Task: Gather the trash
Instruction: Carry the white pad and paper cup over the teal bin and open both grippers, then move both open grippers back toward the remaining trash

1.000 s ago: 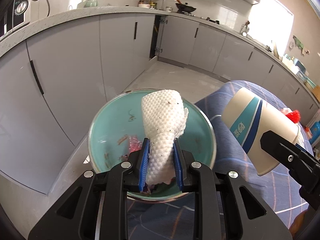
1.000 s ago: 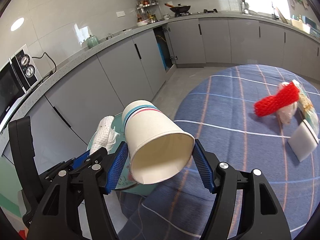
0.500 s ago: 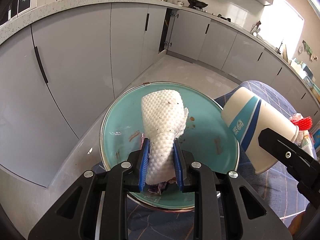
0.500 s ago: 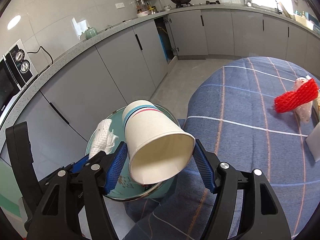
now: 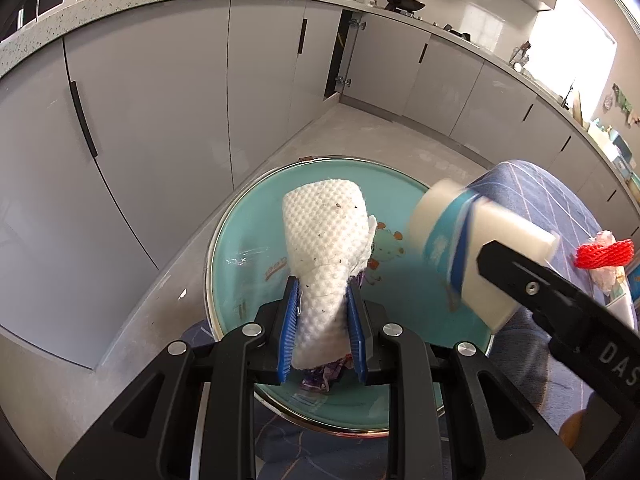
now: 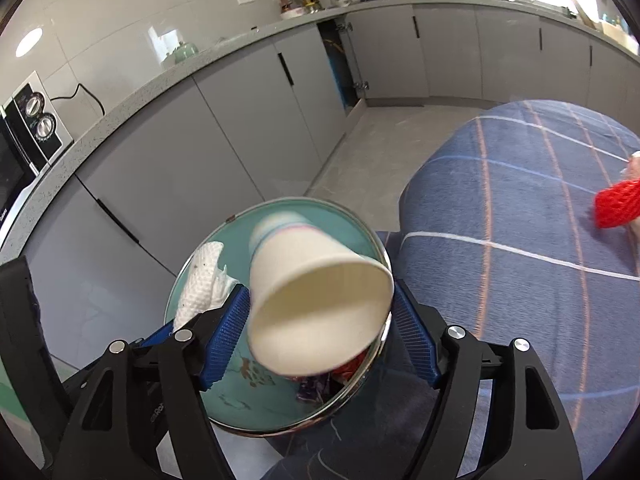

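Note:
My left gripper [image 5: 322, 322] is shut on a crumpled white paper towel [image 5: 326, 248] and holds it over a teal trash bin [image 5: 240, 248] with a metal rim. My right gripper [image 6: 320, 334] has opened wider than the white paper cup [image 6: 316, 296] with blue and pink bands; the cup is motion-blurred, mouth toward the camera, over the bin [image 6: 288, 412]. The cup also shows in the left wrist view [image 5: 476, 252]. Wrappers lie in the bin's bottom [image 6: 316, 390].
The bin stands on the floor against the edge of a table with a blue plaid cloth [image 6: 520, 260]. A red foam net [image 6: 616, 204] and a plastic wrapper lie on the cloth at the right. Grey kitchen cabinets [image 5: 160, 100] run behind.
Both grippers moved closer over the bin. The right gripper's jaws opened and the cup, held firmly before, now slips down toward the bin. The left gripper still grips the towel.

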### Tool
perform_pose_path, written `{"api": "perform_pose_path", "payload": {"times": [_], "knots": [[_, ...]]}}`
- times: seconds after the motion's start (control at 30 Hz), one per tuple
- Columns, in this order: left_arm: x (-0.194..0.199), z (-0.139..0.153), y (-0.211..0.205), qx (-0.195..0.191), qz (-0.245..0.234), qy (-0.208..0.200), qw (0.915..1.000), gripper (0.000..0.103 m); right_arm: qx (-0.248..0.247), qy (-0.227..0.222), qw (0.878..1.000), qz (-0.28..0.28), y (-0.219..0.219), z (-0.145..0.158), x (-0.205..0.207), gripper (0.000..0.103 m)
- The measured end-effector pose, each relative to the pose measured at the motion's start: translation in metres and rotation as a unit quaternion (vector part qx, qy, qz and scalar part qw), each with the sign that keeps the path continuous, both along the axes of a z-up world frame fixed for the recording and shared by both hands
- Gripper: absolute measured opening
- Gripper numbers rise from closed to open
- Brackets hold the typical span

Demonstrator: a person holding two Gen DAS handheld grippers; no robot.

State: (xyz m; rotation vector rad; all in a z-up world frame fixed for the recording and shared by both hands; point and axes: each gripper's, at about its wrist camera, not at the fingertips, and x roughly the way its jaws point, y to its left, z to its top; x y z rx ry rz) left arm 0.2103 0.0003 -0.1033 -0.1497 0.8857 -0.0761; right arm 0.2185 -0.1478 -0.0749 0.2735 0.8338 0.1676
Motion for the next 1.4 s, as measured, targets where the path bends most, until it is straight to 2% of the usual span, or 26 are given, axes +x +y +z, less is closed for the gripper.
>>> {"api": "perform_pose_path", "payload": {"times": [0.13,0.4,0.43,0.47,0.6,0.67,0.8,1.1,1.4], "knots": [[0.002,-0.002,0.001,0.001,0.0,0.001,1.0,0.023,0.011,-0.002,1.0,-0.011,-0.009,-0.001,-0.005,0.072],[0.007,-0.004,-0.007,0.007,0.001,0.005,1.0,0.027,0.006,-0.036,0.999,-0.041,-0.03,0.019,-0.027,0.072],[0.007,-0.005,-0.007,0.009,0.004,0.007,0.9999,0.035,0.009,-0.037,0.998,-0.043,-0.032,0.021,-0.03,0.072],[0.007,-0.005,-0.009,0.012,0.004,0.008,0.9999,0.049,0.011,-0.037,0.998,-0.044,-0.034,0.021,-0.031,0.072],[0.004,-0.001,-0.014,0.027,0.003,0.001,0.9996,0.063,0.016,-0.036,0.998,-0.046,-0.037,0.023,-0.037,0.072],[0.001,0.003,-0.014,0.031,0.011,-0.003,0.9995,0.074,0.02,-0.036,0.998,-0.047,-0.039,0.025,-0.038,0.072],[-0.003,0.009,-0.019,0.043,0.011,-0.013,0.9989,0.075,0.024,-0.04,0.997,-0.053,-0.047,0.028,-0.047,0.072],[-0.013,0.022,-0.036,0.047,0.007,-0.027,0.9985,0.086,0.032,-0.042,0.996,-0.078,-0.075,0.03,-0.068,0.072],[-0.023,0.031,-0.065,0.053,-0.016,-0.04,0.9976,0.089,0.045,-0.042,0.991,-0.118,-0.114,0.028,-0.089,0.076]]}}
